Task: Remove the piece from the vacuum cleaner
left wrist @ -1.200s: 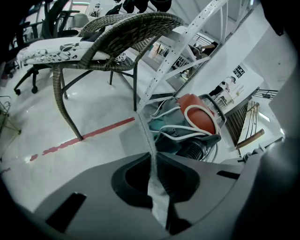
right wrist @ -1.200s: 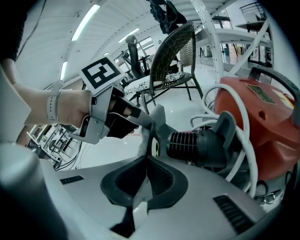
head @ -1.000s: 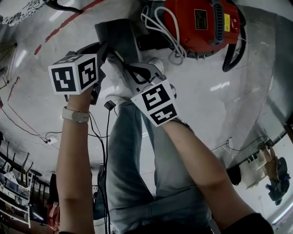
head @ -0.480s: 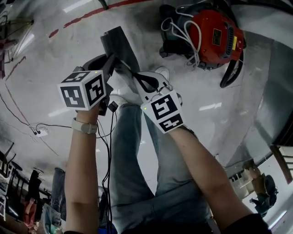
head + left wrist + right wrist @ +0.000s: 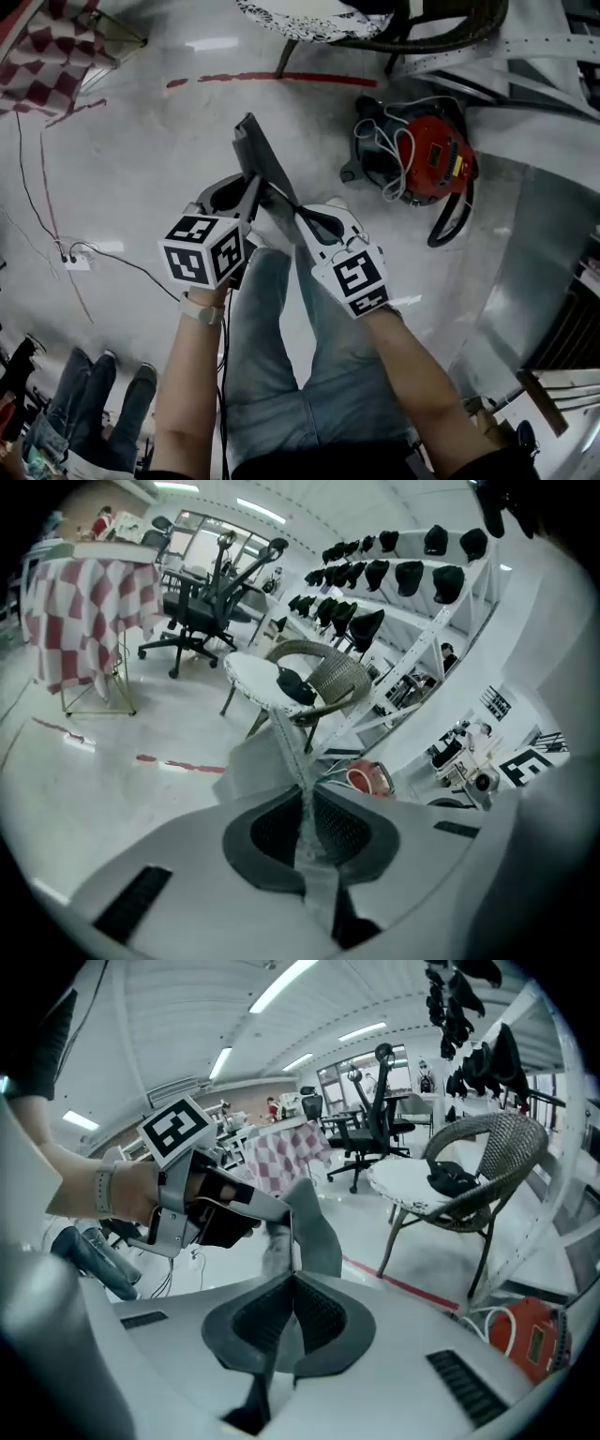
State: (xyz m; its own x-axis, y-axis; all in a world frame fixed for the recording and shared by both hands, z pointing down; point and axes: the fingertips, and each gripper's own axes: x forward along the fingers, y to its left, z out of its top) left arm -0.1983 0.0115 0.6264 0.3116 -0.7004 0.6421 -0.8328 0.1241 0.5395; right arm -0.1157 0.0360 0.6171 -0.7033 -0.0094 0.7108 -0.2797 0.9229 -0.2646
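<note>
1. Since 1 s ago: the vacuum (image 5: 427,155) showed big at top right of the head view, now smaller & nearer mid-right. Both tools w/ the piece (image 5: 258,159) sit lower & more central. A wicker chair (image 5: 375,19) & checked cloth (image 5: 47,66) have come in at the top edge.
2. Left tool (image 5: 248,195): jaws nearly together, clamped on the piece's thin edge. In its own view the piece (image 5: 292,757) runs up edge-on from betw. the pads of the left tool (image 5: 305,827).
3. Right tool (image 5: 286,214): jaws pressed on the piece from the other side. In the right gripper view the piece (image 5: 314,1227) stands up out of the closed pads of the right tool (image 5: 292,1312), w/ the left tool (image 5: 267,1215) gripping it just beyond.
4. Piece: flat, grey, tilted, held in the air above the floor (image 5: 141,141) betw. both tools, well apart from the vacuum.
5. Vacuum: red body, on the floor to the right of the tools, white cord (image 5: 386,150) piled on top, black hose (image 5: 450,220) curling at its right. Also seen as vacuum (image 5: 370,778) & vacuum (image 5: 525,1335).
6. Red line (image 5: 281,77) on the floor beyond the piece.
7. Jeans legs (image 5: 281,375) below the tools; watch (image 5: 202,309) on the left wrist.
8. Thin cable (image 5: 122,262) lies on the floor at left; bystanders' legs (image 5: 75,403) at bottom left.
</note>
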